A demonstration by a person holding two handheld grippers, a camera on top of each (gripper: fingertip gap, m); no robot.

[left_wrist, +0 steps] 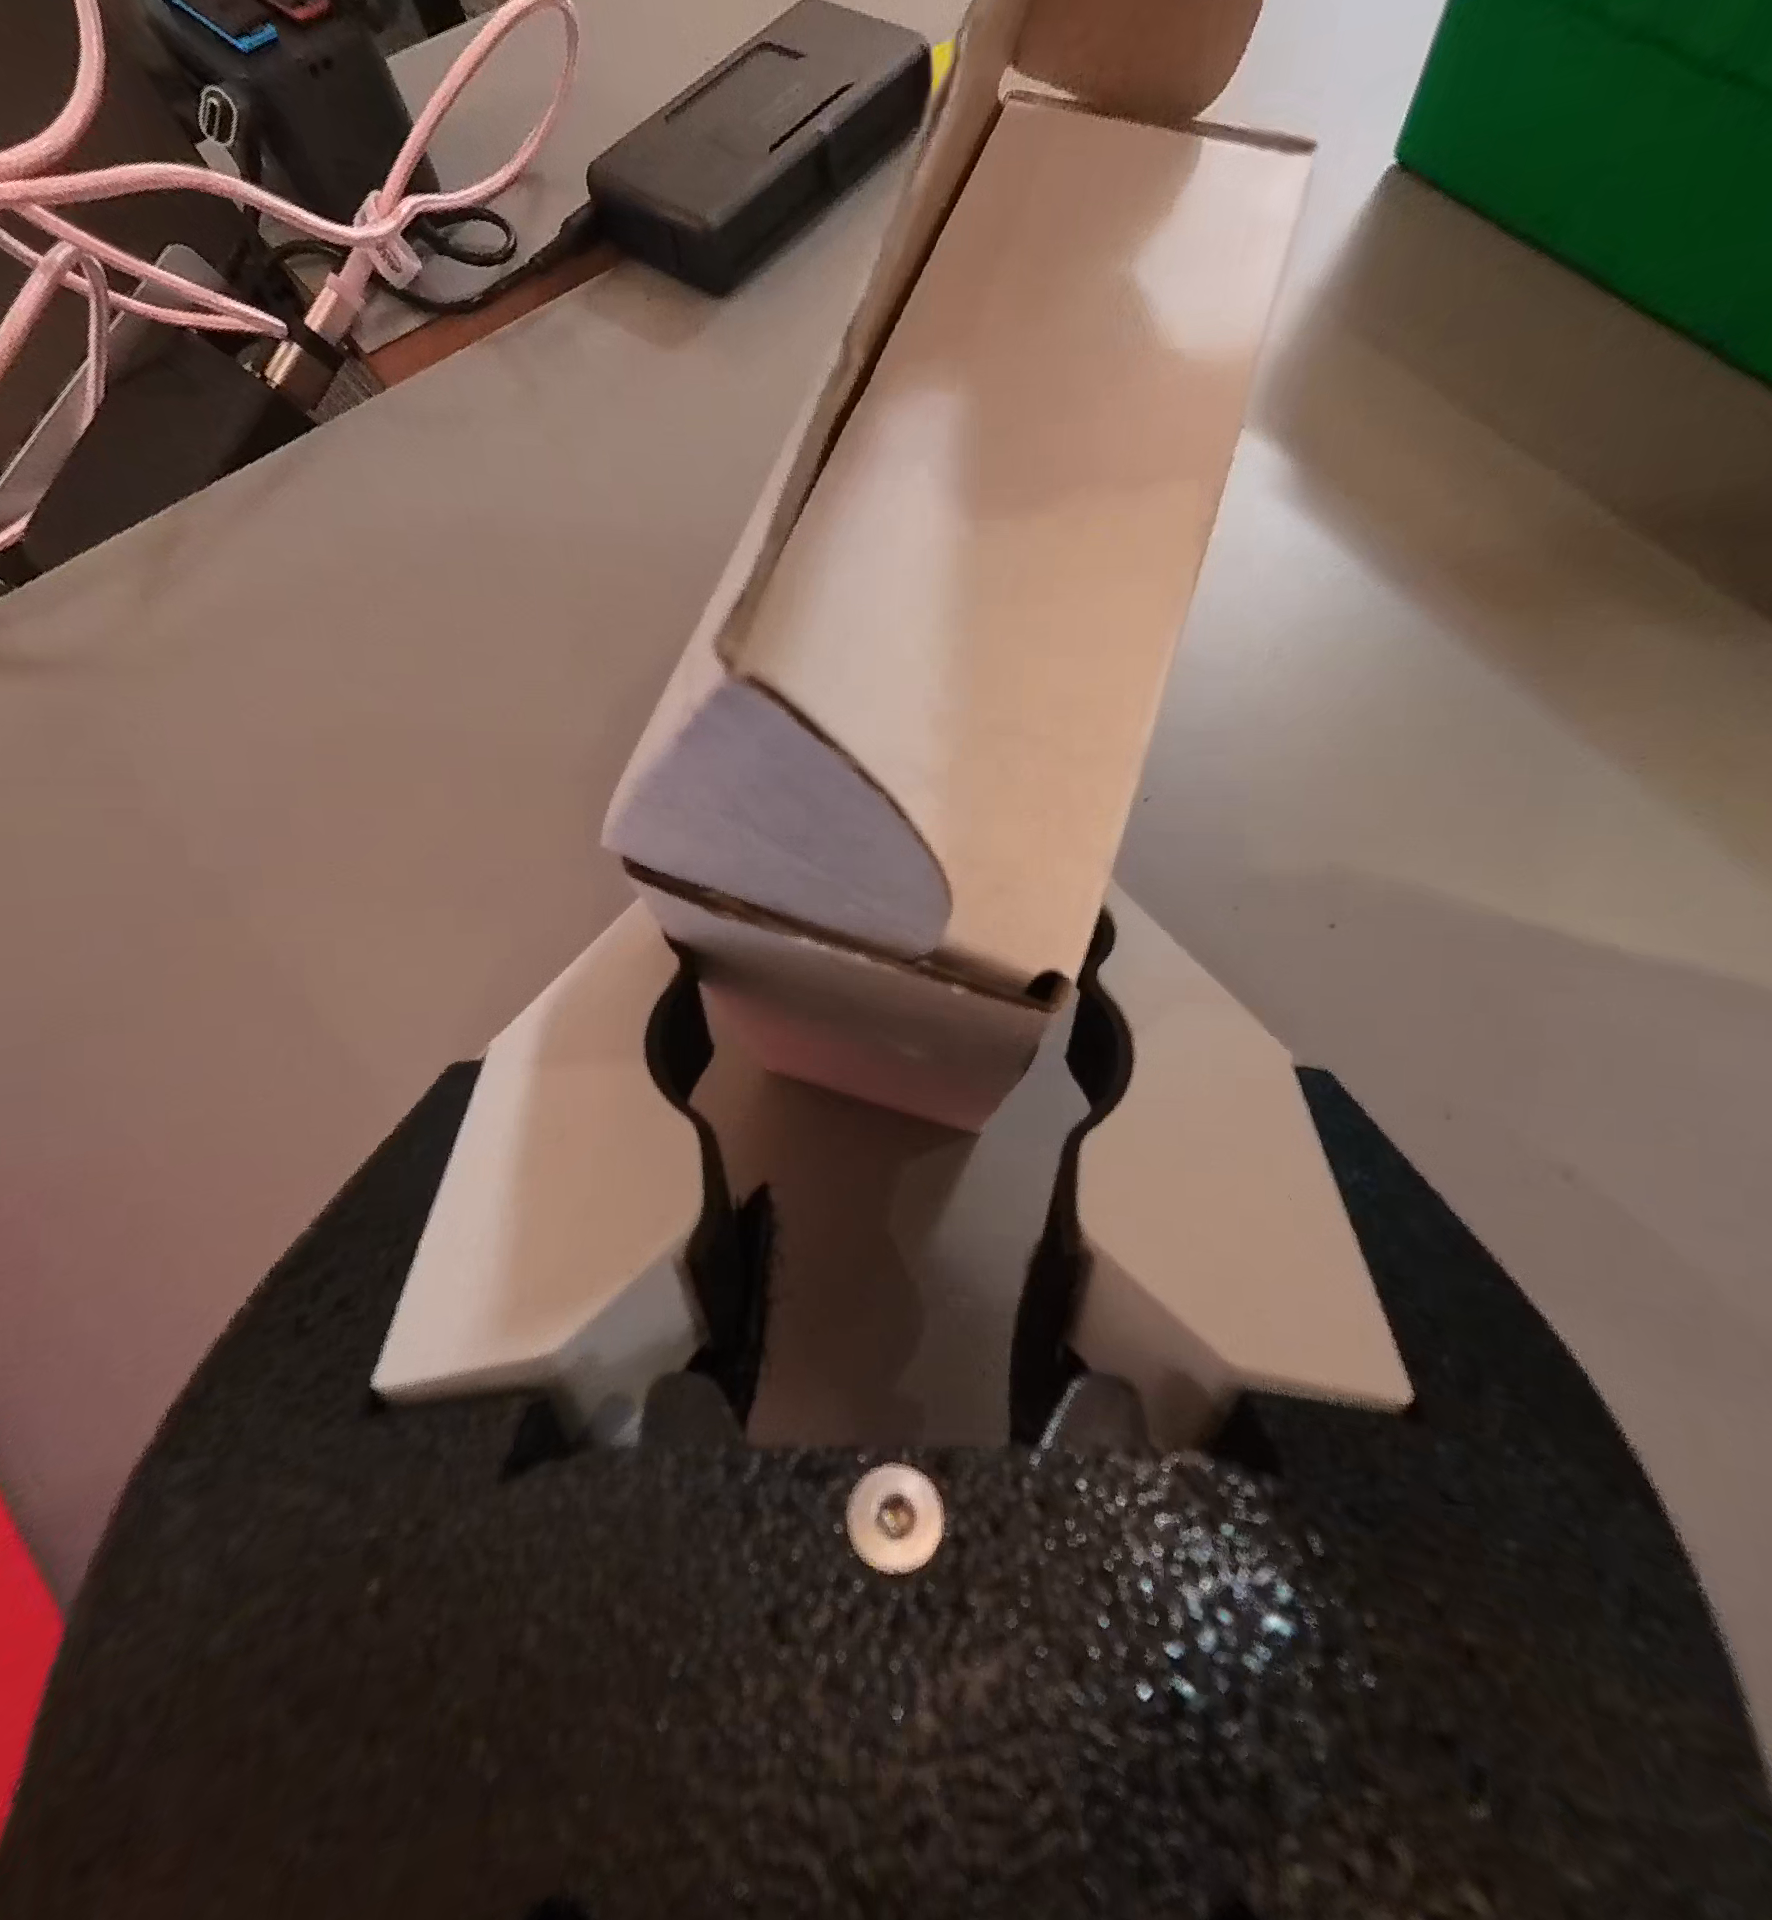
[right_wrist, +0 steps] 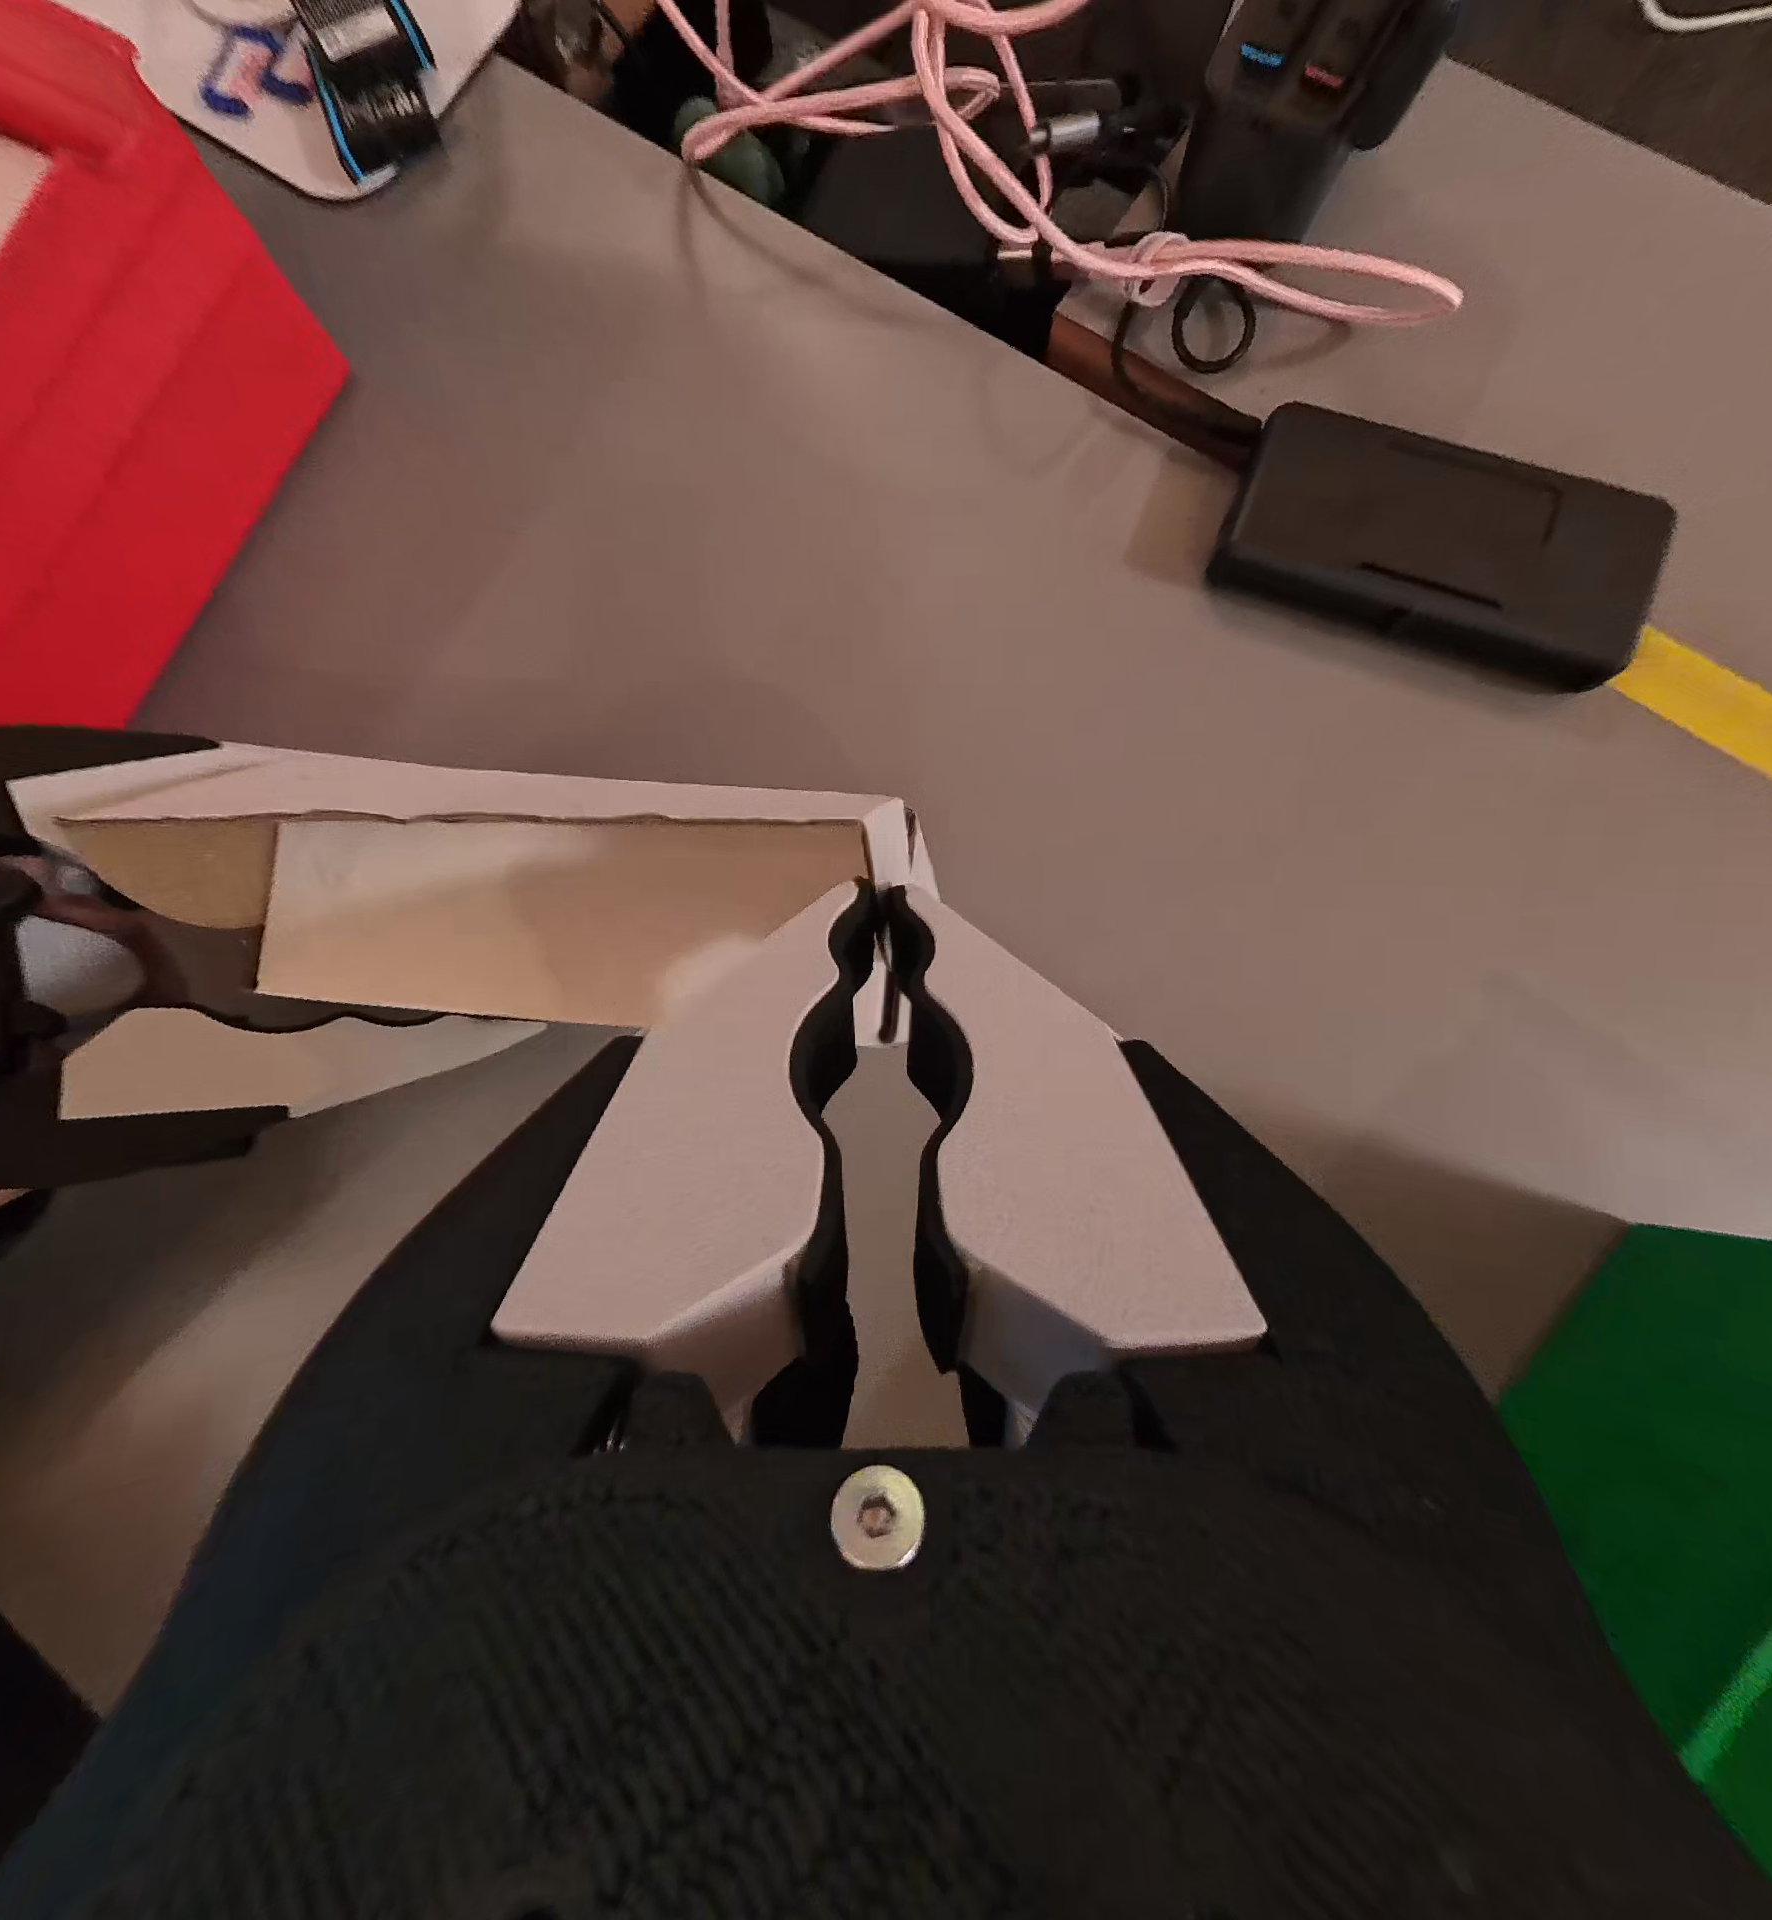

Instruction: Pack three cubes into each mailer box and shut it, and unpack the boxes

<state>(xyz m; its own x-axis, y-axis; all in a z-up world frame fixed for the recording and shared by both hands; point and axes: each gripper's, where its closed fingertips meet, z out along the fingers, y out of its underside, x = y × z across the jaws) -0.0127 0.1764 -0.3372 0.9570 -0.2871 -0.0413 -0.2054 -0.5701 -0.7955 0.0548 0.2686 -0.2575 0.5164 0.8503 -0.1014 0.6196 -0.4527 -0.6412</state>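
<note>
Left gripper: fingers clenched on one end of white corrugated mailer box. Right gripper: fingers pinch its far corner flap, apparently. Box held above matte grey tabletop. No legible writing.

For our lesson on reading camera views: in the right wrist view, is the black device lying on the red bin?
No: the black device lies on the grey table, apart from the red bin.
</note>
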